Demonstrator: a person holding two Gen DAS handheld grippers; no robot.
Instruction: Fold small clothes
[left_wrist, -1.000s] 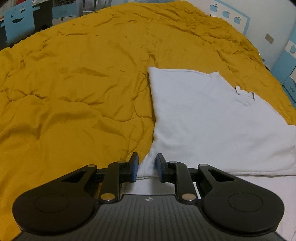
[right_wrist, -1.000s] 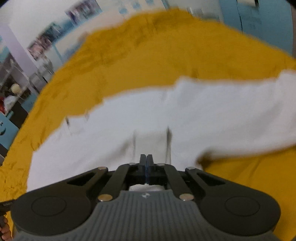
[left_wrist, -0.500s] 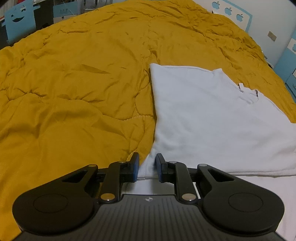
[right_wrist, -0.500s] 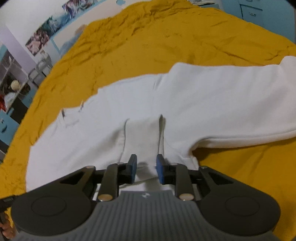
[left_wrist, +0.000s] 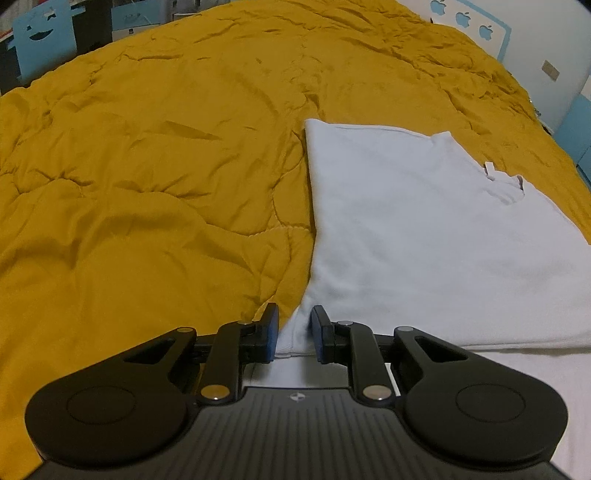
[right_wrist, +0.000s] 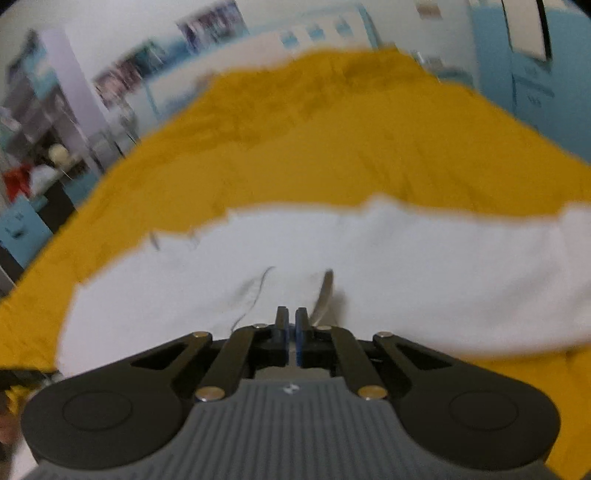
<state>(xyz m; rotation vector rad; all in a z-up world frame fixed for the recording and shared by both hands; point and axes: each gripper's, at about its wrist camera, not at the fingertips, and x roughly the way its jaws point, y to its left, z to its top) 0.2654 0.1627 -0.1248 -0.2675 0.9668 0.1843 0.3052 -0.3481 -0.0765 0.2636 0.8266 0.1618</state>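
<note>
Left gripper (left_wrist: 294, 321) first: we've got its blue-padded fingers (left_wrist: 270, 332) spread apart, straddling the near corner of the white shirt (left_wrist: 417, 236) without pinching it. That shirt lies flat on the mustard-yellow quilt (left_wrist: 147, 166), its left edge running straight away from us, and we can make out the collar with a small tag (left_wrist: 490, 168) toward the right side. Over on the other camera, we're looking at a heavily blurred picture. Our right gripper (right_wrist: 291, 319) has its fingers drawn nearly together, a sliver of pale cloth showing between the pads, so we read it as clamped on the white shirt (right_wrist: 406, 266). The fabric spreads wide across the quilt (right_wrist: 332, 140) ahead of it, and we see it bunching into a ridge just past the fingertips.
</note>
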